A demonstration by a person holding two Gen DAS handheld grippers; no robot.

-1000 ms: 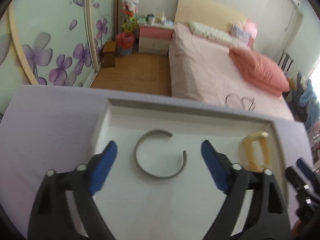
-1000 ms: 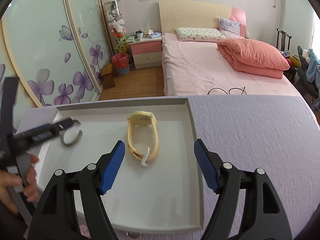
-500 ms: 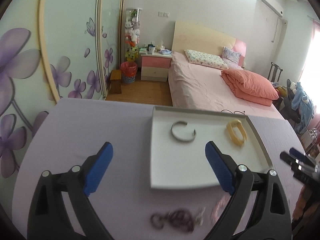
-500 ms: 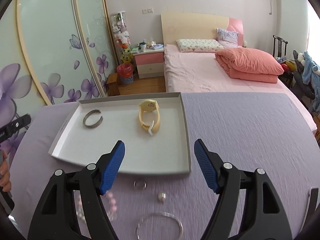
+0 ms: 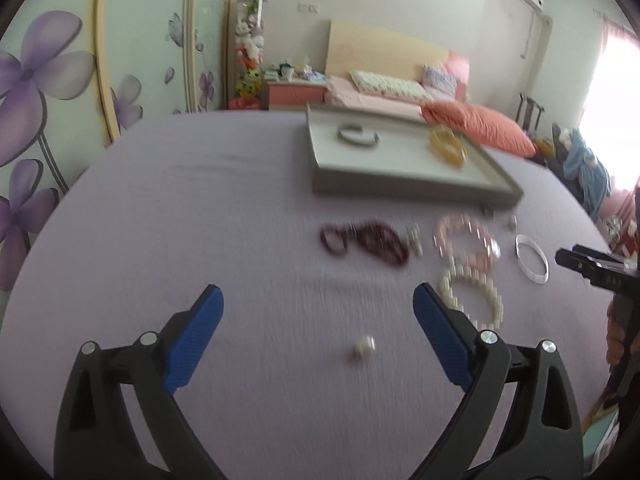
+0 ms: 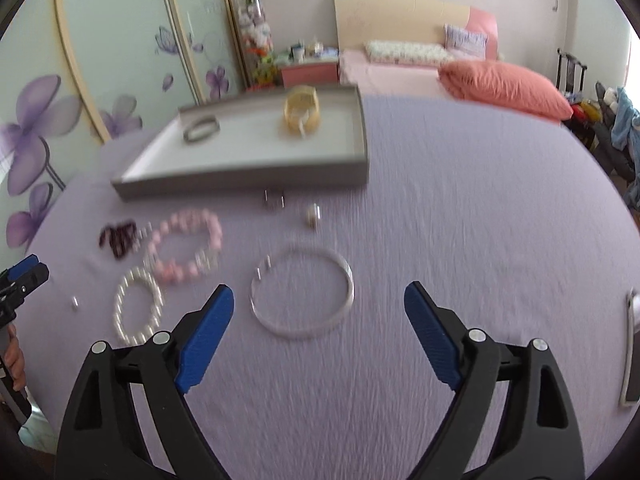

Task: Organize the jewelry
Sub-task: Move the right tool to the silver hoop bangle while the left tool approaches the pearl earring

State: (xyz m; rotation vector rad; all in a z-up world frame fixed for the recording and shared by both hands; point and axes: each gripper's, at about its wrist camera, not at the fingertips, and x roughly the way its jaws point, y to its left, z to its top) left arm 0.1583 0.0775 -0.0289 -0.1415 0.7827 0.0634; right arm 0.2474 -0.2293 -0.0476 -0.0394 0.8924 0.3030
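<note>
A grey tray on the lilac cloth holds a grey open bangle and a yellow watch. In front of it lie dark red beads, a pink bead bracelet, a pearl bracelet and a small pearl piece. My left gripper is open above bare cloth, just beyond that pearl piece. My right gripper is opening over a thin silver bangle, which lies on the cloth between the tips, untouched by the pads.
Two small rings lie near the tray's front wall. A phone rests at the table's right edge. The left gripper shows at the left border. A bed and wardrobe stand behind the table.
Both grippers have drawn back from the tray to the loose jewellery in front of it. The right jaws have spread wider. The bangle and watch stay in the tray.
</note>
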